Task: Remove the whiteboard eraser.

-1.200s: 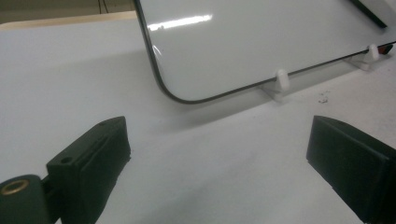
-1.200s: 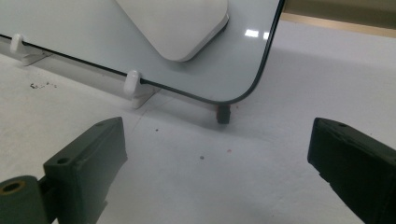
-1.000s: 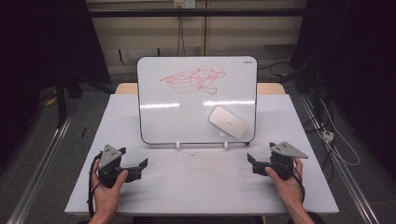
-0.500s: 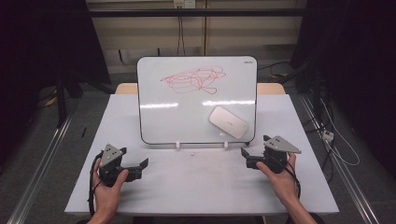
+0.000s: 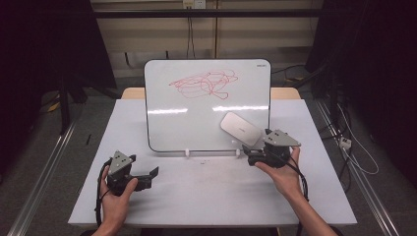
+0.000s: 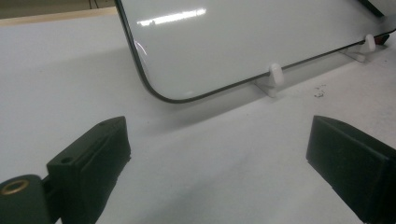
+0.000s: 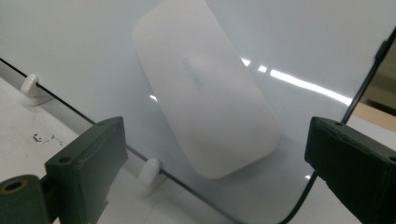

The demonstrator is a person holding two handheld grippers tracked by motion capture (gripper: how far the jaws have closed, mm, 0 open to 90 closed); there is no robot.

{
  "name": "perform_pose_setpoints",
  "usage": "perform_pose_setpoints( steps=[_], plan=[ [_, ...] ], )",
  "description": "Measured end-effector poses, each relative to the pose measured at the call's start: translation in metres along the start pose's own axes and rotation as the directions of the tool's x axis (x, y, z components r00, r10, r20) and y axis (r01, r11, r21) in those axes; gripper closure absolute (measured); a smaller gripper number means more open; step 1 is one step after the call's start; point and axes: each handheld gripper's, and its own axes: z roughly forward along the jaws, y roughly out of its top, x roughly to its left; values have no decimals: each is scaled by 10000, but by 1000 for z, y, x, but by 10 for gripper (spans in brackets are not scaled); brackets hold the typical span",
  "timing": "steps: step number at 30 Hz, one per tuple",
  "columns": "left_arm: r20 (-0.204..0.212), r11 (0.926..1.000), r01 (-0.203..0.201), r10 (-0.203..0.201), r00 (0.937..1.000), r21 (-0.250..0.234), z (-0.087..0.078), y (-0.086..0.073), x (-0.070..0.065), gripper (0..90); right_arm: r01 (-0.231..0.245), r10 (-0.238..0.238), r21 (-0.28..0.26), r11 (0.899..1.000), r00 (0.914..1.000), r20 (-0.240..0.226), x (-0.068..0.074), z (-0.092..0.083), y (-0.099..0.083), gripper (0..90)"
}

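The left tool [image 5: 147, 176] is sitting near the table's [image 5: 206, 196] front left corner, its jaws spread wide and gripping nothing. In the left gripper view the left tool [image 6: 219, 149] is aiming at bare white table [image 6: 56, 70] with the lower left corner of the whiteboard [image 6: 224, 42] beyond it and one white clip foot [image 6: 275, 74] under the board's bottom edge. The left hand [image 5: 117, 196] is wrapping the tool's body from below, the forearm coming in from the bottom edge, a black cable looping beside the wrist.

The whiteboard [image 5: 196, 118] is standing propped at mid table, leaning back, with red scribbles [image 5: 206, 83] across its upper part. A white eraser [image 5: 239, 128] is sticking to the board's lower right area, tilted.

The right tool [image 5: 252, 156] is hovering just in front of the board's lower right corner, jaws also wide apart and empty. In the right gripper view the right tool [image 7: 215, 154] is framing the eraser [image 7: 205, 102] between its jaws, close but not touching. The right hand [image 5: 280, 169] is cradling it from underneath, arm angling in from the lower right.

Open table is lying between the two tools and along the front edge.
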Motion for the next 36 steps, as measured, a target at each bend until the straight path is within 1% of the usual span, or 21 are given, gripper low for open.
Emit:
perform_pose_setpoints(
  steps=[3,5,7,9,10,11,13,14,17,19,21,24,25,26,27,28,29,30,31,32,36],
  plan=[
    [33,9999,-109,109,9999,7,1,0,0,61,397,-396,138,9991,9992,-48,2,5,7,59],
    [-13,9999,-112,112,9999,16,2,-1,1,61,671,-672,93,9977,9977,46,3,8,12,72],
    [44,10000,-20,20,10000,38,2,-3,3,61,935,-936,143,9955,9956,93,5,12,17,73],
    [78,9999,116,-117,9999,111,2,-4,4,61,1064,-1065,204,9941,9943,32,7,15,21,80],
    [80,9999,108,-109,9999,128,2,-5,5,61,1225,-1226,227,9922,9925,28,9,18,23,85],
    [71,9999,96,-97,9999,134,1,-5,5,61,1469,-1472,284,9887,9890,102,11,20,25,91],
    [62,9999,59,-59,10000,89,0,-4,5,61,2050,-2063,451,9777,9781,262,15,26,27,106],
    [38,10000,64,-64,10000,32,-1,-4,5,61,2220,-2237,567,9734,9743,254,16,28,29,128],
    [15,10000,61,-62,10000,28,-2,-3,6,61,2836,-2863,732,9562,9577,299,21,35,31,148],
    [12,10000,92,-92,10000,0,-2,-3,6,61,3122,-3147,744,9471,9489,246,23,39,33,183],
    [19,10000,52,-52,10000,0,-2,-3,6,61,3432,-3470,882,9351,9373,313,25,42,36,211],
    [61,10000,53,-53,10000,46,-2,-3,6,61,3715,-3765,1094,9220,9260,280,26,45,38,242],
    [75,10000,91,-91,9999,38,-2,-3,6,61,3773,-3830,1146,9190,9232,318,27,47,38,250],
    [75,10000,91,-91,9999,38,-2,-3,6,61,3773,-3830,1146,9190,9232,318,27,47,38,250],
    [65,10000,90,-90,9999,31,-2,-3,6,61,3886,-3958,1286,9124,9177,349,27,48,38,252],
    [46,10000,58,-58,10000,-6,-3,-2,6,61,3932,-4016,1390,9089,9151,375,28,49,38,255],
    [48,10000,49,-49,10000,-26,-4,-2,5,61,4008,-4116,1537,9032,9102,456,28,49,37,271],
    [57,10000,57,-56,10000,-33,-4,-3,5,61,4033,-4150,1580,9014,9085,488,28,49,37,281],
    [70,10000,53,-53,10000,-25,-4,-3,5,61,4119,-4248,1644,8963,9038,513,28,49,37,287],
    [58,10000,27,-27,10000,5,-4,-3,5,61,4126,-4254,1638,8961,9036,510,28,49,37,289],
    [-2,10000,56,-56,10000,-7,-5,-3,5,61,4381,-4544,1829,8801,8890,571,29,50,37,296]
  ],
)
